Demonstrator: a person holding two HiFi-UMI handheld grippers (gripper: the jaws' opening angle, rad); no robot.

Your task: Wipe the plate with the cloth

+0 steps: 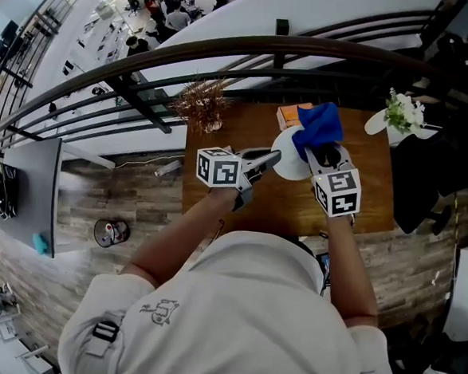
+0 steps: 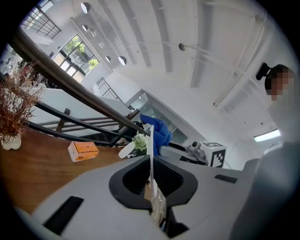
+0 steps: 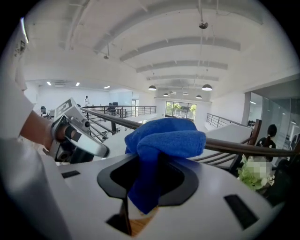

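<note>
My left gripper (image 1: 270, 157) is shut on the rim of a white plate (image 1: 286, 160), held above the wooden table (image 1: 218, 191). In the left gripper view the plate (image 2: 151, 150) shows edge-on as a thin white line between the jaws of the left gripper (image 2: 151, 183). My right gripper (image 1: 322, 155) is shut on a bunched blue cloth (image 1: 318, 126), which lies against the plate's right side. The cloth (image 3: 161, 140) fills the jaws of the right gripper (image 3: 144, 190) in its own view, where the left gripper (image 3: 70, 137) shows at the left.
An orange box (image 1: 290, 114) lies on the table behind the plate. A vase of dried brown plants (image 1: 201, 104) stands at the table's far left. White flowers (image 1: 404, 112) stand at the far right. A dark railing (image 1: 227, 50) runs behind the table.
</note>
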